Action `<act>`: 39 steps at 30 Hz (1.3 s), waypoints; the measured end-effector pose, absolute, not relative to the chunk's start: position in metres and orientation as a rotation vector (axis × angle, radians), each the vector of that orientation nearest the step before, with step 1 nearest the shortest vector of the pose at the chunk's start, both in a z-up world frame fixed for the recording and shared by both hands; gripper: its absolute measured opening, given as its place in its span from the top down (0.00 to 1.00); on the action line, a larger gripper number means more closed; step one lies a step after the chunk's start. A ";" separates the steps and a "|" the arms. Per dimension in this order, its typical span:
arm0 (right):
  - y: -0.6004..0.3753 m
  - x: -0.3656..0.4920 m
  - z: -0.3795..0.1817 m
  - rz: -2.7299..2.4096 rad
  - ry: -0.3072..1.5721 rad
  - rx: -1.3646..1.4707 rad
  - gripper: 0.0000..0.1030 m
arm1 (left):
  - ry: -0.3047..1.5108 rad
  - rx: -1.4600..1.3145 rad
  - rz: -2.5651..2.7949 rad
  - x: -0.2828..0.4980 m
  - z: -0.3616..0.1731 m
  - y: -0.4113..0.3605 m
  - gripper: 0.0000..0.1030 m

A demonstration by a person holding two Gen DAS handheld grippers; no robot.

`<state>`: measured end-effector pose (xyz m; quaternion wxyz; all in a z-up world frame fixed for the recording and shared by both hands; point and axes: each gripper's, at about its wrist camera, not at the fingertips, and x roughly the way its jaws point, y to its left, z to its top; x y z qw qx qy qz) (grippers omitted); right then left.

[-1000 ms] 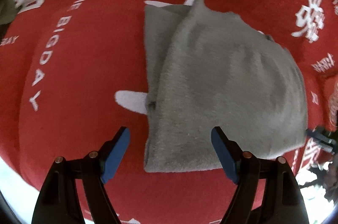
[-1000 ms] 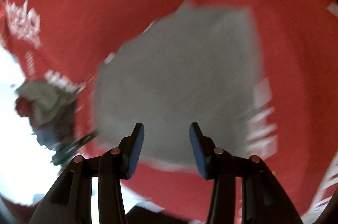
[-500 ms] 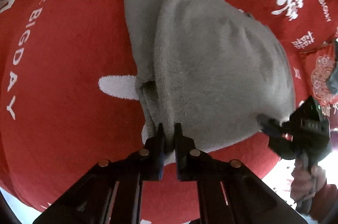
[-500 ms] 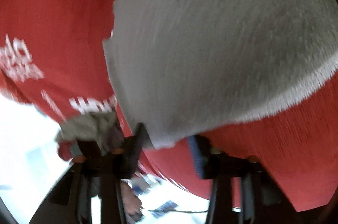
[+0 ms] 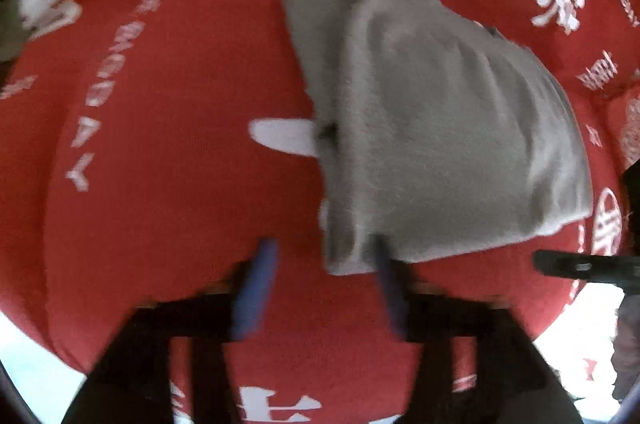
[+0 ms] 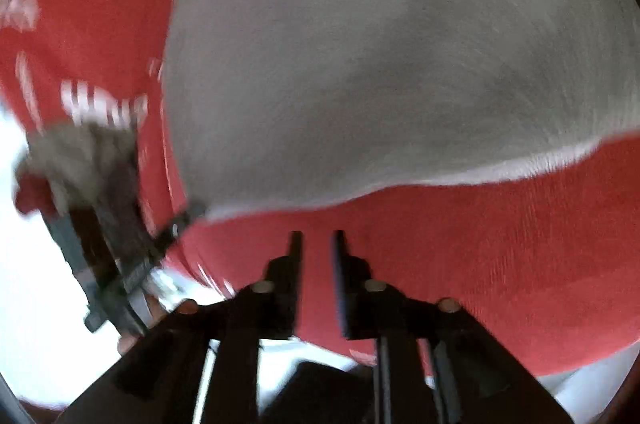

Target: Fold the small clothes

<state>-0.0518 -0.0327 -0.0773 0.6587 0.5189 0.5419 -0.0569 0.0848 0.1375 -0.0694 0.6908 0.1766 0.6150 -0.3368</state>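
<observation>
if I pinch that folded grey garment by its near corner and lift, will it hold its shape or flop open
The grey garment would probably flop: it looks like soft fleece and already bulges and wrinkles as it lies on the red cloth. Its layers sit loose at the left edge, so a one-corner lift would likely unfold them. It seems light, and the fuzzy surface should not slip from the pads.

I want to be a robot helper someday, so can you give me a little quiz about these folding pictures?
1. True or false: the grey cloth lies folded on the red tablecloth.
2. The jaws of the left hand-held gripper are: A wide apart, B clamped on the cloth.
3. Fill in: its pads are coloured ____.
Key: 1 true; 2 A; 3 blue.
</observation>
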 end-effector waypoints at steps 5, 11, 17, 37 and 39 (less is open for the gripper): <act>-0.046 0.035 -0.034 -0.026 1.162 0.922 0.70 | 1.366 0.361 -0.691 0.089 -0.062 0.146 0.36; -0.066 0.141 -0.052 -0.091 1.143 0.783 0.84 | 1.363 0.325 -0.633 0.099 -0.070 0.164 0.36; -0.058 0.193 -0.095 -0.074 1.200 0.832 0.79 | 1.326 0.322 -0.613 0.090 -0.069 0.158 0.36; -0.142 -0.125 -0.017 -0.485 1.331 0.979 0.58 | 1.348 0.501 -0.630 0.035 -0.005 0.096 0.36; -0.139 -0.148 -0.003 -0.506 1.326 0.994 0.54 | 1.336 0.515 -0.634 0.027 0.011 0.092 0.36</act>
